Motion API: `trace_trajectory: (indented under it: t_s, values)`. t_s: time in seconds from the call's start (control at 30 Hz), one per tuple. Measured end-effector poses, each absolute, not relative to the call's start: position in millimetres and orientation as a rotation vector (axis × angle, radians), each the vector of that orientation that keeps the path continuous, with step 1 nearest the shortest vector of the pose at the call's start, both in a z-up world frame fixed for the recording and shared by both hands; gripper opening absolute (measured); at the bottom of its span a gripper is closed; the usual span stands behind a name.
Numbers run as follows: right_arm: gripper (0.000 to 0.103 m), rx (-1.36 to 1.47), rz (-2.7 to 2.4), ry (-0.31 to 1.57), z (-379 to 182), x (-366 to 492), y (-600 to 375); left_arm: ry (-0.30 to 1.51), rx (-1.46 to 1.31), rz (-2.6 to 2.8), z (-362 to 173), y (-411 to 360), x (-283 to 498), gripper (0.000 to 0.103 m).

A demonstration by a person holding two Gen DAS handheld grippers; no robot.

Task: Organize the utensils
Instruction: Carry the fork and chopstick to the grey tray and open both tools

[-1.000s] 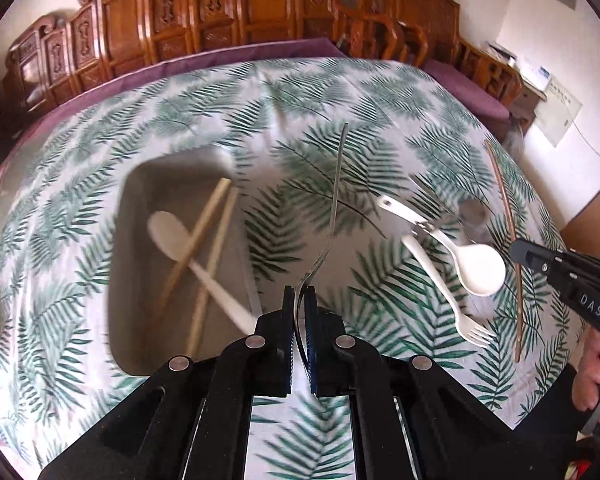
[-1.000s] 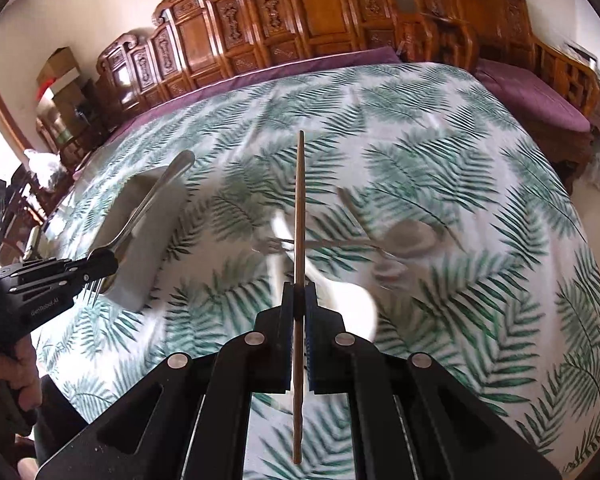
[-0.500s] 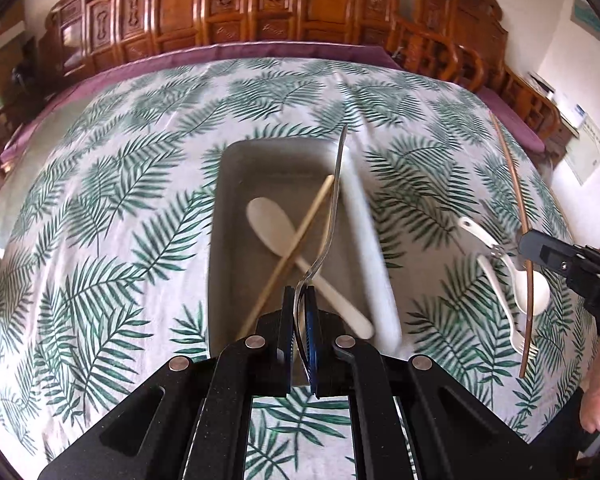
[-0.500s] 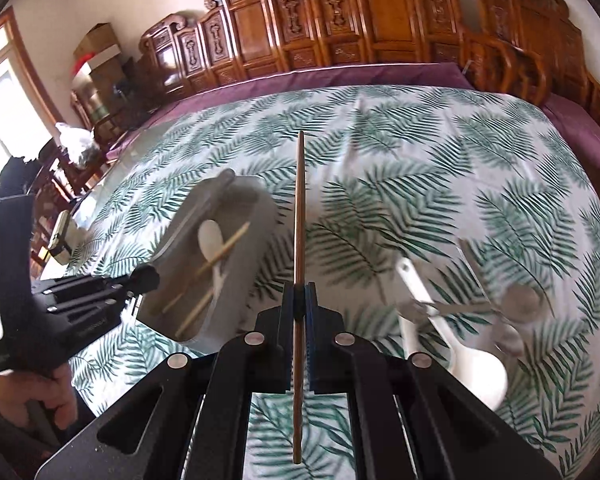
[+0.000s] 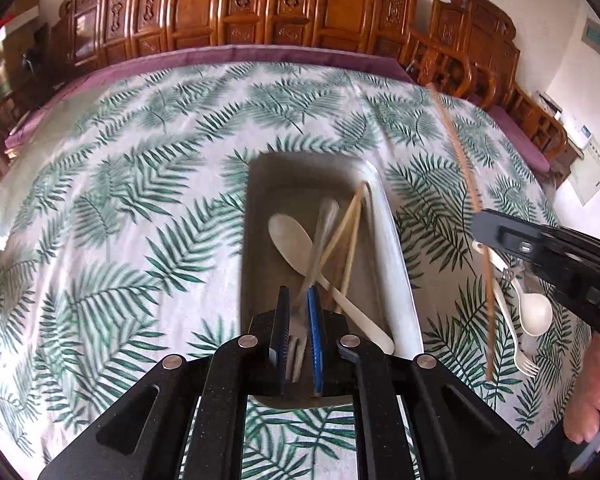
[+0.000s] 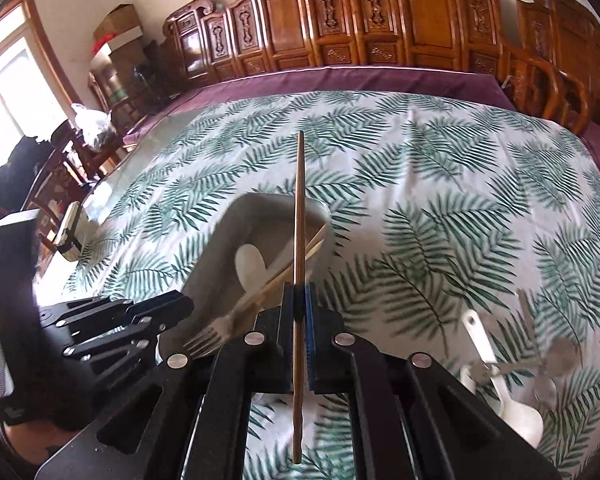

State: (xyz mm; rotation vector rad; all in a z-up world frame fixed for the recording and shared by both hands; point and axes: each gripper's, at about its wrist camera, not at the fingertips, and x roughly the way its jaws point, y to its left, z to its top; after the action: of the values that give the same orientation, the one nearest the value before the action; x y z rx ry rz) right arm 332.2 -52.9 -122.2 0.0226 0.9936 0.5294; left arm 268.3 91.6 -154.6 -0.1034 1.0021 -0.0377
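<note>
Grey and rectangular, the tray (image 5: pixel 396 248) sits near the middle of the counter (image 5: pixel 140 184), which is covered by a white cloth printed with green fern leaves. Inside the tray lie a pale spoon (image 5: pixel 296 248) with its bowl toward the far end, and a pair of light wooden chopsticks (image 5: pixel 350 232) crossing over its handle and leaning toward the tray's right wall. A metal fork (image 5: pixel 320 236), blurred, slants down into the tray over the spoon; its tines (image 6: pixel 206 336) sit between the parted jaws of the left hand-held gripper (image 5: pixel 298 320), which is open above the tray's near end.

The right hand-held gripper (image 6: pixel 300 308) is closed on a single dark wooden chopstick (image 6: pixel 299 240), held near its middle so the stick points forward over the tray and its thicker end hangs back below the jaws. In the left wrist view that gripper stands just to the right of the tray.

Toward the counter's right edge lie the loose pieces: a white spoon (image 5: pixel 534 312), a white fork (image 5: pixel 516 344) and some metal cutlery (image 6: pixel 540 364), too blurred to sort out. Cloth to the left of the tray and toward the far edge is bare. Carved wooden chairs (image 6: pixel 340 20) line the far side.
</note>
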Motion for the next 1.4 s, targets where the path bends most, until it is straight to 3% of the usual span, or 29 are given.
trace_trajectory:
  t_s: [0.23,0.37,0.53,1.13,1.23,1.33,1.4]
  values:
    - [0.006,0.036,0.577,0.996,-122.4,348.1,-17.1,0.927,-0.085,-0.005,-130.9,116.9,251.5,0.014]
    - [0.006,0.030,0.591,1.009,-131.3,355.0,3.1,0.896,-0.073,0.013,-122.9,128.9,242.6,0.026]
    - [0.006,-0.023,0.581,1.029,-147.3,358.8,19.4,0.875,-0.080,0.031,-120.2,142.4,235.3,0.029]
    - [0.008,-0.085,0.569,1.110,-180.5,353.5,20.0,0.863,-0.099,0.045,-122.1,154.8,223.5,0.031]
    - [0.008,-0.077,0.579,1.087,-169.4,345.2,7.5,0.853,-0.092,0.040,-119.0,150.4,222.8,0.049]
    - [0.008,-0.094,0.587,1.048,-155.1,332.7,-9.3,0.842,-0.078,0.026,-115.2,142.1,221.0,0.049]
    - [0.008,-0.109,0.588,1.025,-145.7,322.8,-24.0,0.839,-0.067,0.015,-112.5,134.3,219.9,0.057]
